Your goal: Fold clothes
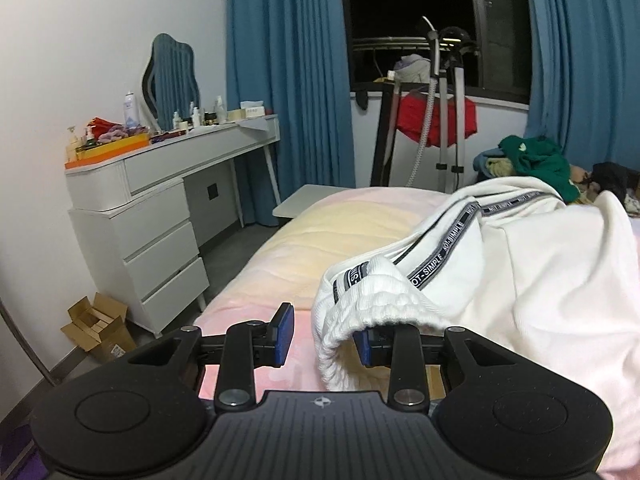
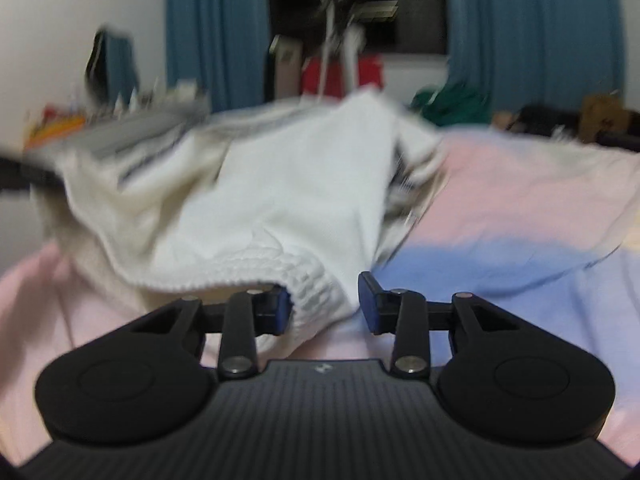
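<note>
Evidently the white track pants (image 1: 500, 264) are lying rumpled and unfolded on the bed (image 1: 304, 236), their ribbed waistband draping between the spread fingers of the left hand-held gripper (image 1: 324, 332) and right hand-held gripper (image 2: 325, 308), neither pinching it, so folding is barely starting.

Setting: home bedroom. Evidence: bed (image 1: 320, 236) with pink-yellow cover; white dressing desk (image 1: 172, 168) with 3 drawers, wavy mirror (image 1: 170, 76) and toiletry bottles (image 1: 130, 110); blue curtains (image 1: 288, 80) flanking dark window (image 1: 404, 4); garment steamer (image 1: 434, 92); clothes heap (image 1: 532, 160).
</note>
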The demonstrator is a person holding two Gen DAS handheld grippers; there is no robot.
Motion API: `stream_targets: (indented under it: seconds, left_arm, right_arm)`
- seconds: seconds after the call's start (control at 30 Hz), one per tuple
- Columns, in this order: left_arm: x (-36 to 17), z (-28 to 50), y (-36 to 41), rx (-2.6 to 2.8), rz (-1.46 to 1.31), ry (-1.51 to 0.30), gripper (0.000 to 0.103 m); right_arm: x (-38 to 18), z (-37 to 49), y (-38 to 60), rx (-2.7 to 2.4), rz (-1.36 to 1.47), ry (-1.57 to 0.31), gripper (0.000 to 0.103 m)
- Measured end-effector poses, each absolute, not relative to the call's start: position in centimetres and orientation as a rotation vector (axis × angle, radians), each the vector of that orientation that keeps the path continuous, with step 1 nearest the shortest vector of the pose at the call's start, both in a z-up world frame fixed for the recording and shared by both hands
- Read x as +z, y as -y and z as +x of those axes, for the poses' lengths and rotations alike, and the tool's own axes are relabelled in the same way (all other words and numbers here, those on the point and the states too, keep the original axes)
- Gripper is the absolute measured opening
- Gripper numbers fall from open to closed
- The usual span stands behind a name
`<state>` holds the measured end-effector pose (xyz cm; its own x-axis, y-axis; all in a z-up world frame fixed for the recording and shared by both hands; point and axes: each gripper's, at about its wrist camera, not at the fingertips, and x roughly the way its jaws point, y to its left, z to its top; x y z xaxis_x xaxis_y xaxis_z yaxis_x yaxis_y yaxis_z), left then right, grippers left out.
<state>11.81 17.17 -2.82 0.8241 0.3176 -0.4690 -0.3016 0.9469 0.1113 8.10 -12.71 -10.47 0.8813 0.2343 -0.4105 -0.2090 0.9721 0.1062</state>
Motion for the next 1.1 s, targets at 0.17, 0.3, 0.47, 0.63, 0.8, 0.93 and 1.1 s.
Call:
stream_targets:
  seconds: [0.17, 0.3, 0.47, 0.63, 0.8, 0.93, 1.1]
  left_arm:
    - [-3.7, 12.5, -15.8, 0.311, 0.105, -0.524, 0.034]
    - [-4.4, 13.0, -15.1, 0.319, 0.136, -0.539, 0.033]
    - [-4.5, 13.3, -15.0, 0.327, 0.122, -0.538, 0.033]
    - [-3.4, 13.0, -16.1, 0.321, 0.023, -0.514, 0.019]
    - [-0.9, 13.1, -18.3, 0.298, -0.079, -0.480, 0.016]
    - [3.0, 14.2, -21.5, 0.269, -0.116, -0.442, 0.014]
    - [8.7, 17.9, -27.5, 0.289, -0.129, -0.428, 0.014]
  right_arm:
    - [-10.9, 9.6, 13.8, 0.199, 0.140, -0.470, 0.038]
    - [-13.0, 11.4, 14.1, 0.196, 0.157, -0.575, 0.038]
    - [-12.9, 11.2, 14.4, 0.236, 0.186, -0.560, 0.030]
    - [-11.6, 9.0, 13.8, 0.285, 0.181, -0.508, 0.019]
    - [-9.6, 5.9, 13.3, 0.332, 0.226, -0.480, 0.018]
    - [-7.1, 3.0, 9.9, 0.433, 0.168, -0.425, 0.018]
    - [-4.3, 2.4, 2.9, 0.603, 0.211, -0.383, 0.018]
